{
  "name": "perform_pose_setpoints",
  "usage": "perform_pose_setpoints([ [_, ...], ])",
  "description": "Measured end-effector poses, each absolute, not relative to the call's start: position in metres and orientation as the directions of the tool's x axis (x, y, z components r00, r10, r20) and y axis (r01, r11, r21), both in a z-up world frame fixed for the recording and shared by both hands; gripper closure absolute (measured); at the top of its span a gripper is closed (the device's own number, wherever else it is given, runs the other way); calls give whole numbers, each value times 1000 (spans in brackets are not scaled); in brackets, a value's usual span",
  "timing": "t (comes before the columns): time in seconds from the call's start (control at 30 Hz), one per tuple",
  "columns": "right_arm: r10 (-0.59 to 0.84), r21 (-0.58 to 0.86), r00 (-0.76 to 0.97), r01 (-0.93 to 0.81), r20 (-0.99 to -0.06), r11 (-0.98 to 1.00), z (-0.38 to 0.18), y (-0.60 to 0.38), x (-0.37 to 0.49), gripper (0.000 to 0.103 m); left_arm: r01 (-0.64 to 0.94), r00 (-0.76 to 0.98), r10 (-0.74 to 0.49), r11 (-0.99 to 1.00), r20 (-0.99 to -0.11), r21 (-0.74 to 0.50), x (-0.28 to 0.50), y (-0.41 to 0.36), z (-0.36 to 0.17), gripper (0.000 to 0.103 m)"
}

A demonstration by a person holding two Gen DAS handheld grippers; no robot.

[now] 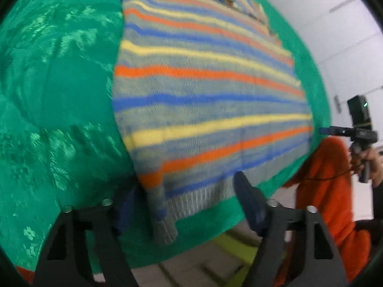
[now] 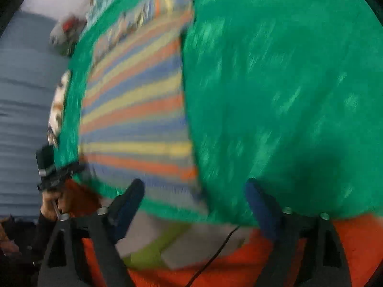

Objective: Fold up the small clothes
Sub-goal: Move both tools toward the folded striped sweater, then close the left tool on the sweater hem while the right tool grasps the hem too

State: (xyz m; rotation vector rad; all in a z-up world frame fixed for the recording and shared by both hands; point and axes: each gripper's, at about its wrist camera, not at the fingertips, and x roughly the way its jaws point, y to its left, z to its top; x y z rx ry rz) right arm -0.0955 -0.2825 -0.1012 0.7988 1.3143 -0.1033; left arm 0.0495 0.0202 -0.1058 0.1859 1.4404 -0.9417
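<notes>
Left wrist view: the striped sweater [image 1: 205, 91] lies flat on the green tablecloth [image 1: 59, 95], bands of orange, blue and yellow on grey running across it. Its ribbed hem faces your left gripper [image 1: 186, 210], and one narrow strip of striped knit with a ribbed end hangs down toward the table edge, between the fingers. Your left fingers stand wide apart, released, with nothing clamped; the right-hand blue pad [image 1: 249, 205] sits just over the hem edge. The left-hand pad is partly hidden behind the knit strip. At the far right of this view your right gripper [image 1: 335, 131] shows off the table edge, held in your hand [image 1: 373, 165]; its finger spread cannot be read from here. Orange fabric [image 1: 328, 191] sits below it.

Right wrist view, heavily blurred: the sweater [image 2: 136, 110] lies left of centre on the tablecloth [image 2: 287, 95]. Your right gripper [image 2: 194, 201] hangs at the near table edge, fingers spread open and holding nothing, one pad [image 2: 130, 198] near the hem corner. Your left gripper [image 2: 55, 172] appears at the left edge.
</notes>
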Motion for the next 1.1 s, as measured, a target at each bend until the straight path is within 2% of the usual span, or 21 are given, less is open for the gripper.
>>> perform_pose_setpoints([
  [0.07, 358, 442, 260, 490, -897, 751, -115, -267, -88, 23, 650, -136, -408, 651, -903, -392, 45, 17, -105, 48],
  [0.1, 354, 430, 246, 484, -903, 762, -122, -260, -84, 25, 647, -136, -395, 659, -909, -383, 44, 17, -106, 69],
  [0.13, 358, 424, 226, 480, -906, 768, -130, -253, -79, 29, 635, -149, -387, 668, -910, -388, 44, 17, -108, 94],
  [0.17, 378, 430, 205, 469, -903, 772, -138, -244, -79, 46, 620, -169, -390, 672, -905, -405, 46, 19, -111, 97],
  [0.2, 398, 433, 176, 456, -901, 778, -145, -237, -75, 81, 594, -184, -408, 679, -894, -432, 51, 23, -113, 98],
  [0.23, 393, 422, 163, 456, -905, 783, -147, -235, -74, 98, 580, -188, -420, 682, -888, -445, 52, 25, -112, 99],
  [0.3, 428, 475, 210, 460, -879, 750, -138, -236, -76, 97, 543, -196, -461, 684, -865, -487, 58, 34, -105, 99],
  [0.37, 434, 516, 280, 444, -856, 732, -119, -239, -78, 97, 463, -223, -562, 658, -797, -594, 68, 42, -90, 99],
  [0.47, 470, 649, 456, 423, -756, 633, -83, -259, -66, 97, 354, -219, -708, 583, -671, -731, 104, 40, -62, 99],
  [0.53, 462, 711, 557, 397, -690, 581, -65, -280, -43, 97, 326, -194, -749, 559, -633, -762, 135, 26, -49, 99],
  [0.6, 438, 755, 640, 379, -632, 536, -52, -307, -6, 97, 325, -152, -764, 560, -627, -762, 174, 4, -39, 99],
  [0.73, 364, 784, 721, 402, -589, 474, -52, -368, 74, 97, 273, -79, -765, 600, -639, -752, 272, -47, -37, 99],
  [0.83, 320, 784, 733, 462, -601, 413, -76, -418, 142, 97, 197, -63, -751, 636, -657, -746, 345, -69, -57, 98],
  [0.93, 320, 803, 740, 504, -591, 317, -109, -451, 180, 96, 103, -51, -722, 684, -690, -722, 385, -87, -83, 97],
  [1.0, 290, 819, 767, 515, -572, 255, -125, -462, 196, 92, 88, -23, -716, 694, -698, -714, 402, -96, -90, 96],
  [1.03, 292, 828, 776, 507, -559, 239, -127, -470, 198, 91, 86, -20, -715, 696, -699, -713, 409, -98, -92, 88],
  [1.07, 298, 834, 779, 505, -551, 223, -130, -473, 202, 84, 76, -17, -708, 703, -706, -707, 416, -101, -94, 78],
  [1.1, 301, 845, 790, 498, -534, 192, -133, -476, 204, 70, 65, -9, -712, 700, -702, -711, 423, -101, -93, 55],
])
